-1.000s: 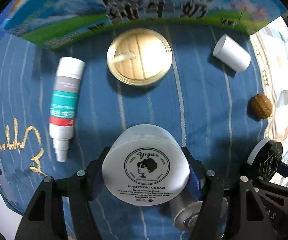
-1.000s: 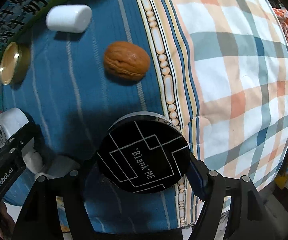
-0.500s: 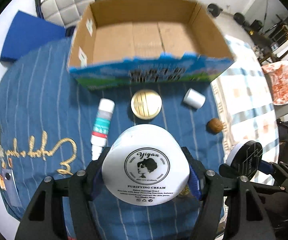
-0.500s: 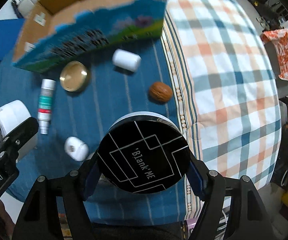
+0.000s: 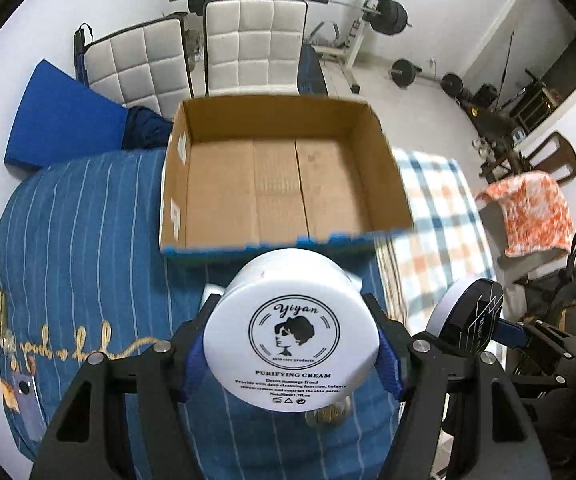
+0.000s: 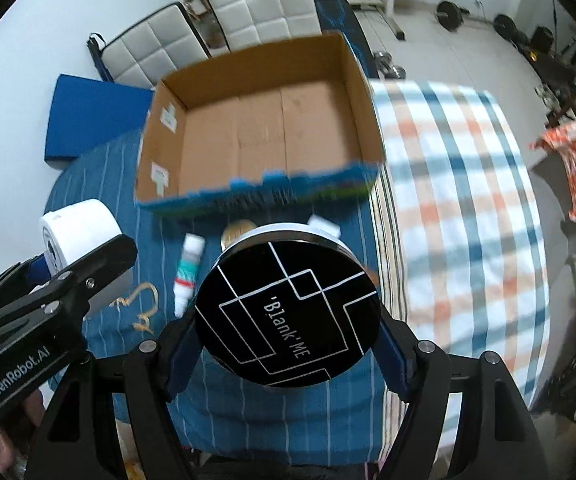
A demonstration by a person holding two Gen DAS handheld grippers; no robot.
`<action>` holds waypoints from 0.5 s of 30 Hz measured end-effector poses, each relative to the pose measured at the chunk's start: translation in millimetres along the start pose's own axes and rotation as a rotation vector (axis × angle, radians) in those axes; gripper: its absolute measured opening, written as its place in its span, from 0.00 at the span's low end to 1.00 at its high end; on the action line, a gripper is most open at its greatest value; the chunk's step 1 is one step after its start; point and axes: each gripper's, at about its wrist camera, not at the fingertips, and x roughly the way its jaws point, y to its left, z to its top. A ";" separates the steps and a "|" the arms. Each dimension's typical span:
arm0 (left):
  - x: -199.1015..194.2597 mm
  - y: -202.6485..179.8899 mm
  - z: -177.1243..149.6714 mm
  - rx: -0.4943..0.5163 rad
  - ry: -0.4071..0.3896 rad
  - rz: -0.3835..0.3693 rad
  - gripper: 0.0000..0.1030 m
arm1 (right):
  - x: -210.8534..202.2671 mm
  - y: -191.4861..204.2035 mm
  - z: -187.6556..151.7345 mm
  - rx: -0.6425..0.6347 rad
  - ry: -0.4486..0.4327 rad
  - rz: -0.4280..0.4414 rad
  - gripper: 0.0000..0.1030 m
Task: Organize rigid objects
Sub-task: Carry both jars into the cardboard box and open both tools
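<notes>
White cream jar (image 5: 292,336), "PURIFYING CREAM" on lid, sits clamped btwn the blue pads of your left gripper (image 5: 292,354); black-lidded jar (image 6: 288,312) marked "Blank ME" is clamped the same way in your right gripper (image 6: 288,332); both held up over the blue striped cloth (image 5: 88,240); open cardboard box (image 5: 280,184) lies just beyond, inside bare; spray bottle (image 6: 189,270) lies on cloth near box; plaid cloth (image 6: 460,208) w/ orange checks to the right.
</notes>
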 end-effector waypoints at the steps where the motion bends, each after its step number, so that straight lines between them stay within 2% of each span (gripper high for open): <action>1: 1.9 0.2 6.4 -0.004 -0.005 -0.001 0.64 | -1.3 0.6 10.7 -0.005 -0.002 0.001 0.75; 7: 18.5 7.9 74.3 -0.032 -0.009 -0.009 0.64 | 17.5 -1.8 85.3 -0.033 0.000 -0.006 0.75; 12: 64.8 15.0 134.5 -0.062 0.043 -0.008 0.64 | 55.9 -5.6 155.9 -0.041 0.027 0.002 0.75; 15: 95.8 19.6 160.6 -0.069 0.080 -0.008 0.64 | 82.5 -7.6 186.9 -0.040 0.052 0.004 0.75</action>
